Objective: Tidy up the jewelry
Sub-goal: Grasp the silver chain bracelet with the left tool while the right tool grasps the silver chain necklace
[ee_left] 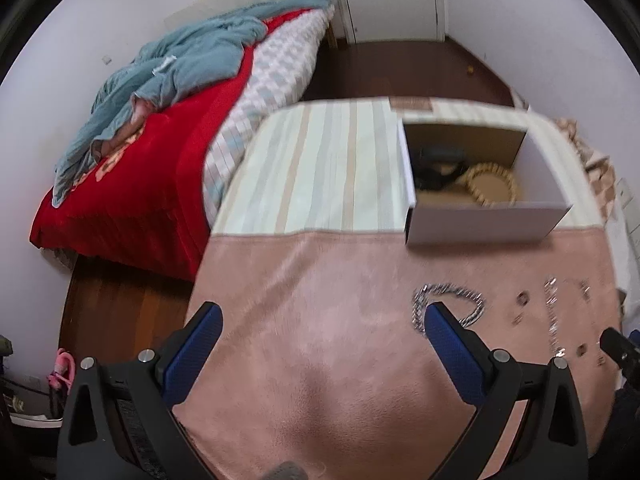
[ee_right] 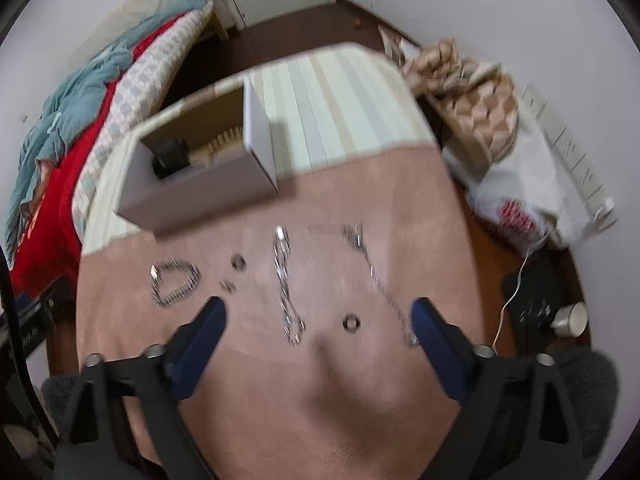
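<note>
Both grippers hang jaws wide and empty over the pink suede-like tabletop [ee_right: 360, 400]. The right gripper [ee_right: 316, 312] has the straight silver chain bracelet [ee_right: 286, 280] and a small dark ring [ee_right: 351, 323] between its fingers, so I'd drop onto the chain's middle and pinch low. The left gripper [ee_left: 324, 316] is nearest the looped silver chain [ee_left: 448, 304]. Everything's blurry, so slow down. The open white cardboard box [ee_right: 208, 184] sits toward the far edge, already part full
</note>
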Tool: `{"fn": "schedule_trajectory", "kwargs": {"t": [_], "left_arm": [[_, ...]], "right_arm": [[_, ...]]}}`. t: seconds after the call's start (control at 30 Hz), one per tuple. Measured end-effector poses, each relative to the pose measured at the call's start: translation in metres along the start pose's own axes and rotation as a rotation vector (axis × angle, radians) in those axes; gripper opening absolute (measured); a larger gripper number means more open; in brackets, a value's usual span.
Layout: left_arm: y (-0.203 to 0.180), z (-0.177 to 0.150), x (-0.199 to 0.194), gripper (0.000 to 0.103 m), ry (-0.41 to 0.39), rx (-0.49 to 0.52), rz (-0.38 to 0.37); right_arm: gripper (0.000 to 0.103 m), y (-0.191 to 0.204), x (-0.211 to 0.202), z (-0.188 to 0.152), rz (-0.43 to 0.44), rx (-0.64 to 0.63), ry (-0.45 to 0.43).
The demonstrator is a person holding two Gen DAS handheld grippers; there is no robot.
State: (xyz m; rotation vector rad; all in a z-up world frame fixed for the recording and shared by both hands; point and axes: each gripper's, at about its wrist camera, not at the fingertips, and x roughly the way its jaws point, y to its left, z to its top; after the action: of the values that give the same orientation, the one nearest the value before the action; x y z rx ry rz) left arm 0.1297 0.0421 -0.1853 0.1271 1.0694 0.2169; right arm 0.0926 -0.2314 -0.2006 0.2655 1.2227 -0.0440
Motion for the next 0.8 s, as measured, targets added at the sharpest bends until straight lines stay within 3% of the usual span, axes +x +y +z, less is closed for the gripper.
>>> {"fn": "schedule_trajectory", "kwargs": {"t": [0.07,0.27,0.43,0.5,0.53,0.57,0.8], "left_arm": [[-0.002,-0.005,0.011,0.103,0.027,0.011,0.004],[-0.003,-0.013,0.033,0.103,0.081,0.025,0.017],[-0.006,-0.015,0.043,0.103,0.097,0.035,0.020],[-0.008,-0.014,0.048,0.103,0.104,0.037,0.014],[-0.010,-0.014,0.051,0.103,0.110,0.040,0.009],[-0.013,-0.013,0.055,0.103,0.118,0.043,-0.004],[-0.025,-0.001,0.078,0.103,0.188,0.007,-0.147]], "right_arm": [[0.074,-0.002,0.017,-0.010,0.002,-0.009,0.019],[0.054,0.017,0.050,-0.027,0.023,-0.089,0.013],[0.038,0.039,0.063,-0.036,-0.039,-0.201,-0.033],[0.024,0.047,0.064,-0.041,-0.087,-0.251,-0.049],[0.011,0.050,0.065,-0.044,-0.107,-0.274,-0.057],[0.008,0.051,0.064,-0.045,-0.109,-0.280,-0.058],[0.002,0.046,0.058,-0.036,-0.062,-0.213,-0.035]]}}
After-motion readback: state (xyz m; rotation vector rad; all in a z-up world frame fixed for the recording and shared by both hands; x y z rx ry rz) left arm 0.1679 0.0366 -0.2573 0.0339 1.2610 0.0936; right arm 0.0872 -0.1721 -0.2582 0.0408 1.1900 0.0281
